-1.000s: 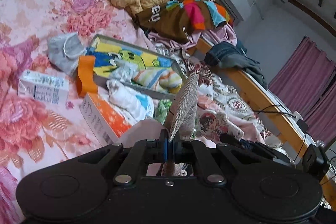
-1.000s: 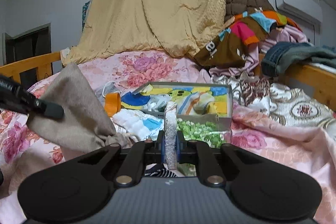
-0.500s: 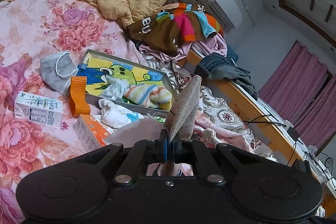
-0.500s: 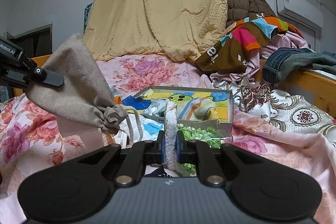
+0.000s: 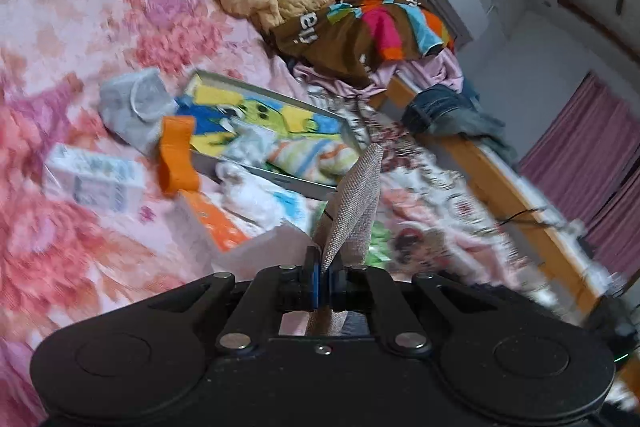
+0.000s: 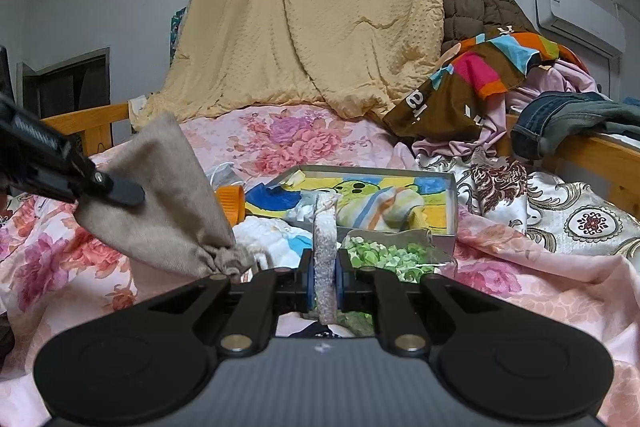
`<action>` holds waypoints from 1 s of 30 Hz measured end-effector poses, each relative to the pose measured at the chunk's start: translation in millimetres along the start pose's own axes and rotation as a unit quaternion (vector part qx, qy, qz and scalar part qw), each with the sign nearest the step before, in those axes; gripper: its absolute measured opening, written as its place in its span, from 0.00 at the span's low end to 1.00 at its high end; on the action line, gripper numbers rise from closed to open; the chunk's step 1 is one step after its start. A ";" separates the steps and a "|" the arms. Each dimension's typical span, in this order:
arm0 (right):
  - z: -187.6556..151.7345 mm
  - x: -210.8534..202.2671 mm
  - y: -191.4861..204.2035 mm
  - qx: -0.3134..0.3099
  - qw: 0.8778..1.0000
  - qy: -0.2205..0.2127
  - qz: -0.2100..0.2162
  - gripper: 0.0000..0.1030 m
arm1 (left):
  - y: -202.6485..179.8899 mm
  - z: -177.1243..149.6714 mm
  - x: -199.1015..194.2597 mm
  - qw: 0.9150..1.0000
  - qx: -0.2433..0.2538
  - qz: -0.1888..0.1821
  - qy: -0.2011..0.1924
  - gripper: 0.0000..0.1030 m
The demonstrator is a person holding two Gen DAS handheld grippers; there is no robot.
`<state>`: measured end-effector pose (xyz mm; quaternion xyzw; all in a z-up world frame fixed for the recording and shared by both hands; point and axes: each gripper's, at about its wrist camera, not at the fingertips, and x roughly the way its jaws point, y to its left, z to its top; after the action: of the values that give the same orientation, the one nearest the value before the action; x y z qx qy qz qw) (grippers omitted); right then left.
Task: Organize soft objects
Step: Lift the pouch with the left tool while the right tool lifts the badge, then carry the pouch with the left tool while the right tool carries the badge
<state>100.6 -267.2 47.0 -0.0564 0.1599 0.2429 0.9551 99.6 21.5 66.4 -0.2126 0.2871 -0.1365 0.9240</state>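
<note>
My left gripper [image 5: 324, 275] is shut on a corner of a beige drawstring pouch [image 5: 352, 199], which sticks up from between its jaws. The right wrist view shows that left gripper [image 6: 120, 189] at the left, with the pouch [image 6: 160, 203] hanging above the floral bedsheet, its gathered mouth pointing down and right. My right gripper [image 6: 325, 279] is shut on a white fluffy cloth [image 6: 325, 235], seen edge on. Behind it lies a shallow cartoon-print box [image 6: 452, 187] holding a striped cloth [image 6: 384, 207] and other soft pieces.
On the bed lie a grey face mask [image 5: 136, 103], an orange clip [image 5: 176, 155], a white carton [image 5: 92, 175], an orange box [image 5: 212, 219] and a green-patterned bag [image 6: 384, 251]. Piled clothes [image 6: 480, 79] and jeans [image 6: 572, 123] sit by the wooden rail [image 6: 600, 155] at the right.
In the right wrist view the left gripper with the pouch rose, then dropped slightly and shifted toward the middle. The left wrist view is now blurred. The right gripper kept still.
</note>
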 end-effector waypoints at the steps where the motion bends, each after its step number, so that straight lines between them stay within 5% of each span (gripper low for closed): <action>1: 0.4 0.1 0.4 0.000 1.000 0.001 0.001 0.11 | -1.2 -1.7 2.0 1.000 0.020 0.019 -0.005 0.03; 5: 0.4 -0.2 3.5 -0.004 1.000 0.004 0.008 0.11 | -8.0 -13.8 10.3 0.992 0.096 0.076 -0.016 0.03; 12: -1.6 3.7 6.8 -0.007 1.000 0.012 0.015 0.11 | -23.7 -37.2 22.8 0.973 0.192 0.121 -0.030 0.06; 25: 7.5 17.3 17.5 -0.037 0.999 0.001 0.025 0.11 | -46.6 -60.4 34.0 0.955 0.268 0.119 -0.034 0.20; 30: 12.2 23.0 19.6 -0.037 0.999 -0.006 0.026 0.11 | -50.8 -64.6 31.8 0.949 0.288 0.120 -0.046 0.33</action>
<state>113.7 -237.5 50.3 -0.0861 0.1466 0.2739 0.9466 80.3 -55.1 27.2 0.0929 0.2161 -0.0915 0.9676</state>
